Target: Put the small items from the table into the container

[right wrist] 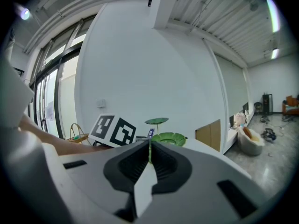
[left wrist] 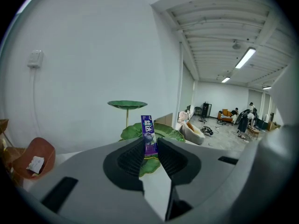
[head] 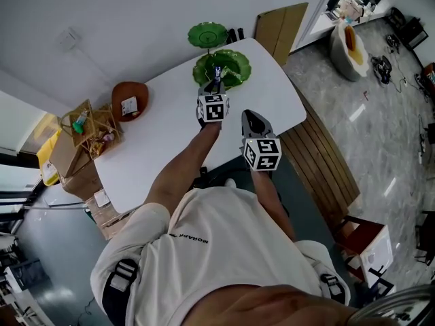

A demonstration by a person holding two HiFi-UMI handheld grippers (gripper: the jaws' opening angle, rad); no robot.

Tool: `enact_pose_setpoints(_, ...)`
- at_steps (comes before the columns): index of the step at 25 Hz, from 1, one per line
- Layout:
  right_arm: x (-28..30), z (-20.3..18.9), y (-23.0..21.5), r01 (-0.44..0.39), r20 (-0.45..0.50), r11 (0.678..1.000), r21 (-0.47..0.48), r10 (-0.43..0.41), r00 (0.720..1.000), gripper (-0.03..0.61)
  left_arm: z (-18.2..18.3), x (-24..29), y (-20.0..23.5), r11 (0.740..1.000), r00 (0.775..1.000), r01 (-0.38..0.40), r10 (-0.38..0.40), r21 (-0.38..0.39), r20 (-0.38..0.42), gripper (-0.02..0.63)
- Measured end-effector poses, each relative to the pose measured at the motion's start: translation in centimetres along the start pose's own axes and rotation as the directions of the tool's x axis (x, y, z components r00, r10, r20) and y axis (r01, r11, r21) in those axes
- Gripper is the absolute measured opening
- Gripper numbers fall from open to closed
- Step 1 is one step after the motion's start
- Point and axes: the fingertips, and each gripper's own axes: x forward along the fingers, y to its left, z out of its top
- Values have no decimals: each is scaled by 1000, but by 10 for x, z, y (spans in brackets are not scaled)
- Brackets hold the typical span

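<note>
**Releasing the held packet into the green leaf dish**

Present state: the left hand-held gripper [left wrist: 150, 148] is clamped on a small purple packet [left wrist: 148, 130]. The packet stands upright between the pads, with its upper half clear of the jaws. In the head view the packet is over the near rim of the lower green leaf dish [head: 235, 64]. A smaller upper dish [head: 207, 34] rises on a stem behind it. The right hand-held gripper [right wrist: 149, 149] has its jaws together with nothing between them. It hangs over the near part of the table [head: 149, 134], apart from the dish.

The green dish is taken to be the container, since the packet is aimed at it.

Recommended procedure:

1. Carry the packet further in, from the rim towards the middle of the lower dish, so that it cannot slide off the sloped leaf edge.
2. Stay below the upper dish and clear of its stem, as the stand looks light and could tip if knocked.
3. Lower the packet until its bottom edge is just above the dish surface, then tilt it so that it will fall flat.
4. Part the jaws slowly, because a thin, light packet may cling to one pad.
5. Withdraw along the line of approach without touching the rim, with the right hand-held gripper left where it is
</note>
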Motion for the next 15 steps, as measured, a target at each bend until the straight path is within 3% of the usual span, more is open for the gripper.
enact_pose_setpoints(15,2,-3,-14,17,-11,1000,8,-17,1000,14,-5,33,18,999,997,-38,40,35,-72,89)
